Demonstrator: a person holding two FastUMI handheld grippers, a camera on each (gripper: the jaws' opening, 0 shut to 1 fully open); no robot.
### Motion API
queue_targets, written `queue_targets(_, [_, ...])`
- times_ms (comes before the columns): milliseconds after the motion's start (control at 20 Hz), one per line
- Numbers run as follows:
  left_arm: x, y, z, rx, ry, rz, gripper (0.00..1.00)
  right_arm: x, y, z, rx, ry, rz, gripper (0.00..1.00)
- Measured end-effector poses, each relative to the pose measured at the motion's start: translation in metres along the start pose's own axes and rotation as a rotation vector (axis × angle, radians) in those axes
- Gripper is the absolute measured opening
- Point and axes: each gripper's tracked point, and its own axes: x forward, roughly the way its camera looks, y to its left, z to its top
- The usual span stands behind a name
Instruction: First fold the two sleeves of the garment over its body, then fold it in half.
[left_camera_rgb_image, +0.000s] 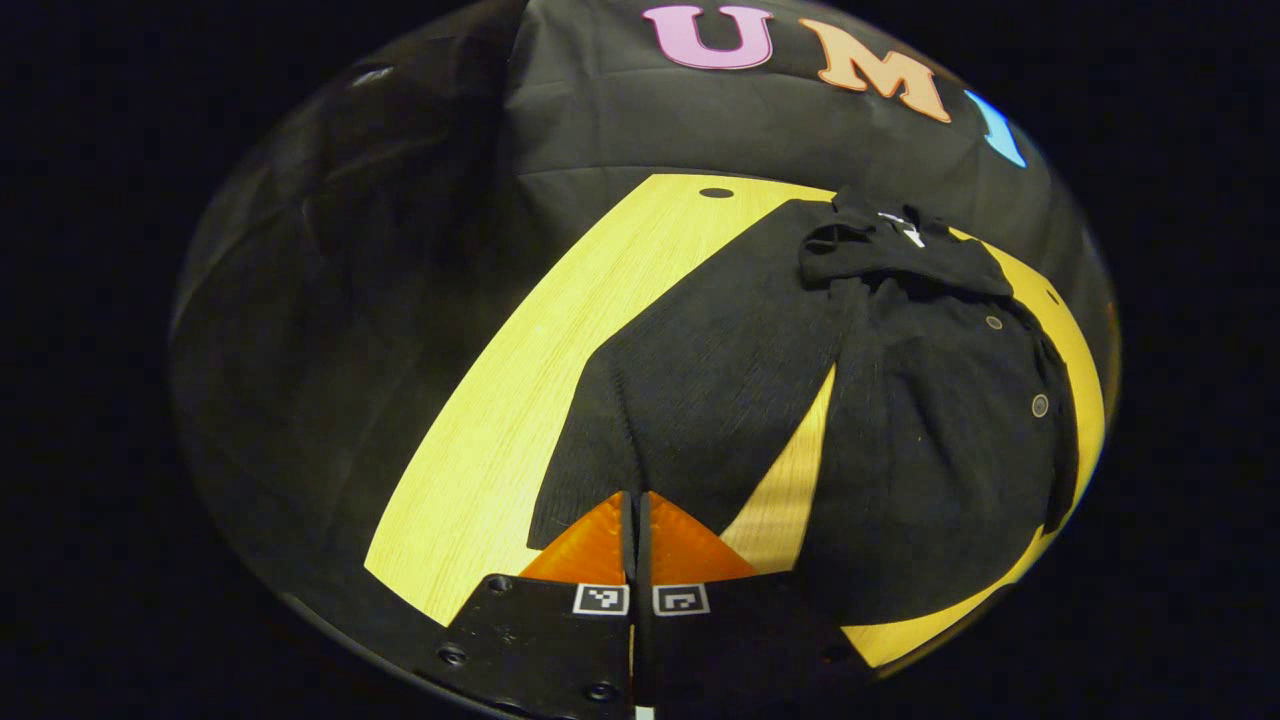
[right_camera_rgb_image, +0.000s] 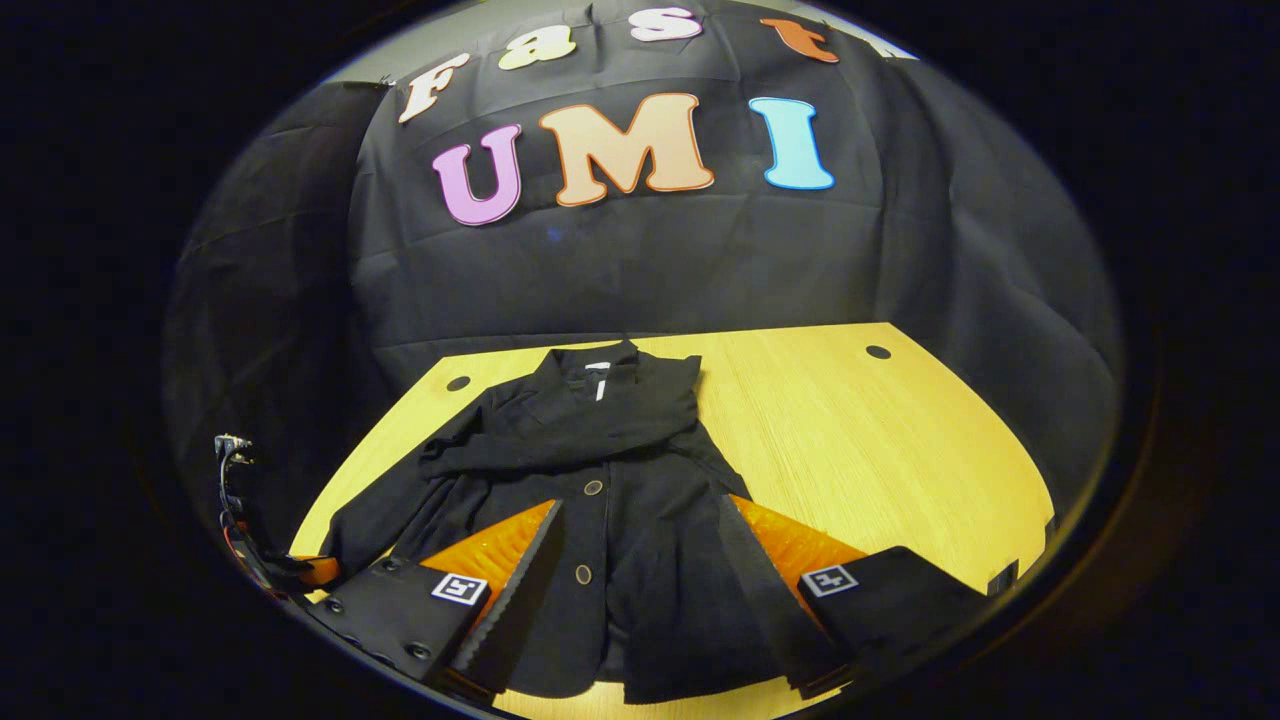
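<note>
Left gripper view shows the left hand-held gripper (left_camera_rgb_image: 636, 520) at bottom centre, fingers closed on the cuff of the sleeve (left_camera_rgb_image: 690, 400), which runs up to the black jacket (left_camera_rgb_image: 940, 440) on the surface (left_camera_rgb_image: 520, 400). In the right gripper view the right hand-held gripper (right_camera_rgb_image: 640, 545) gapes open over the jacket's hem, lower centre. The cloth looks soft, limp and light, so cuffs and hem corners seem the best holds.

Dim booth, light from overhead; the wooden table (right_camera_rgb_image: 900, 450) is the one bright surface, evenly lit, no glare. The black garment (right_camera_rgb_image: 610, 520) keeps little fold detail. Both views sharp at centre, strongly bowed by fisheye, darkening and softening toward the rim.
</note>
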Motion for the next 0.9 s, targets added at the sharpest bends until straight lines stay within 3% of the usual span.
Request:
queue_targets(200, [-0.003,-0.001,0.008,-0.059,0.021,-0.02,0.0,0.001,-0.014,-0.003,0.03,0.006,0.003,0.94])
queue_targets(450, [-0.017,-0.015,0.05,-0.029,-0.017,-0.028,0.0,0.001,-0.032,-0.007,0.057,0.012,0.003,0.99])
queue_targets(550, [-0.022,-0.032,0.077,-0.006,-0.058,-0.044,0.0,-0.002,-0.039,-0.012,0.063,0.024,0.009,0.94])
queue_targets(600, [-0.025,-0.042,0.094,0.009,-0.084,-0.051,0.0,-0.004,-0.043,-0.013,0.064,0.024,0.007,0.98])
queue_targets(900, [-0.023,-0.133,0.191,0.112,-0.251,-0.126,0.0,-0.016,-0.066,-0.026,0.088,0.045,-0.006,0.98])
